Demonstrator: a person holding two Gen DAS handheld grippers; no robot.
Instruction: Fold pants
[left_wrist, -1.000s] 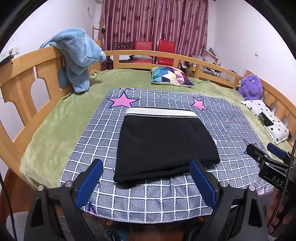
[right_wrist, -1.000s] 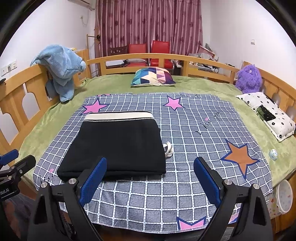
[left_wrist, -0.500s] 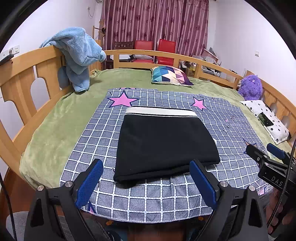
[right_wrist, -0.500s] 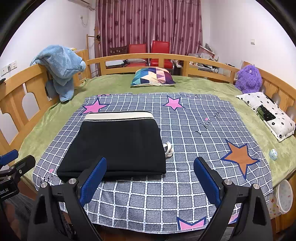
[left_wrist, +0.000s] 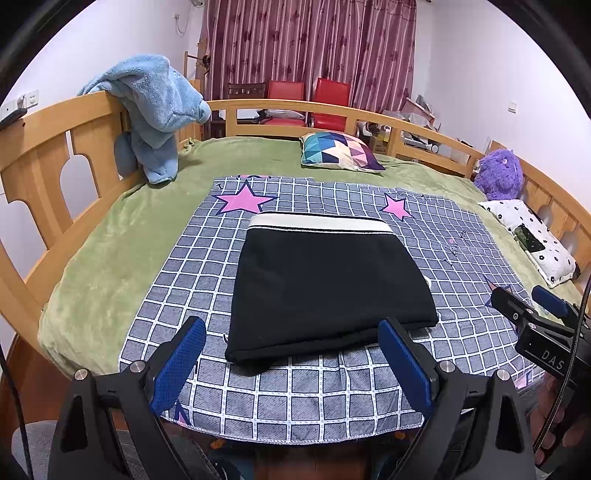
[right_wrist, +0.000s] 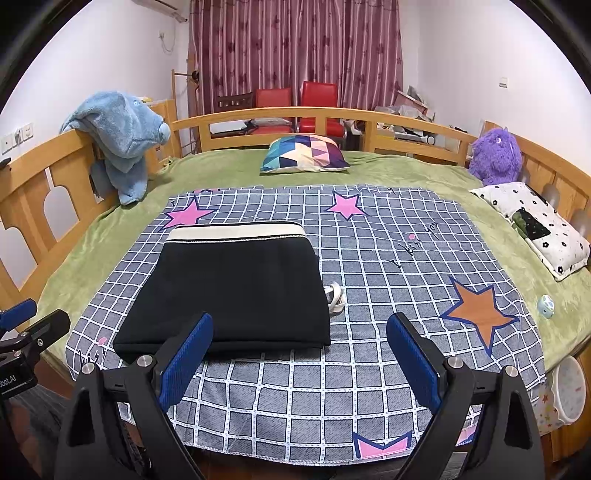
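Observation:
Black pants (left_wrist: 325, 284) with a cream waistband lie folded into a flat rectangle on the grey checked sheet (left_wrist: 332, 398), waistband at the far side. They also show in the right wrist view (right_wrist: 236, 291), left of centre. My left gripper (left_wrist: 291, 362) is open and empty, held back at the sheet's near edge just short of the pants' near fold. My right gripper (right_wrist: 299, 354) is open and empty, near the pants' near right corner. A white drawstring end (right_wrist: 335, 297) pokes out at the pants' right side.
The sheet lies on a green blanket (left_wrist: 122, 236) on a wooden-railed bed (left_wrist: 40, 147). A blue towel (left_wrist: 155, 110) hangs on the left rail. A patterned pillow (right_wrist: 304, 152), a purple plush (right_wrist: 495, 157) and a white spotted pillow (right_wrist: 535, 225) lie around the sheet.

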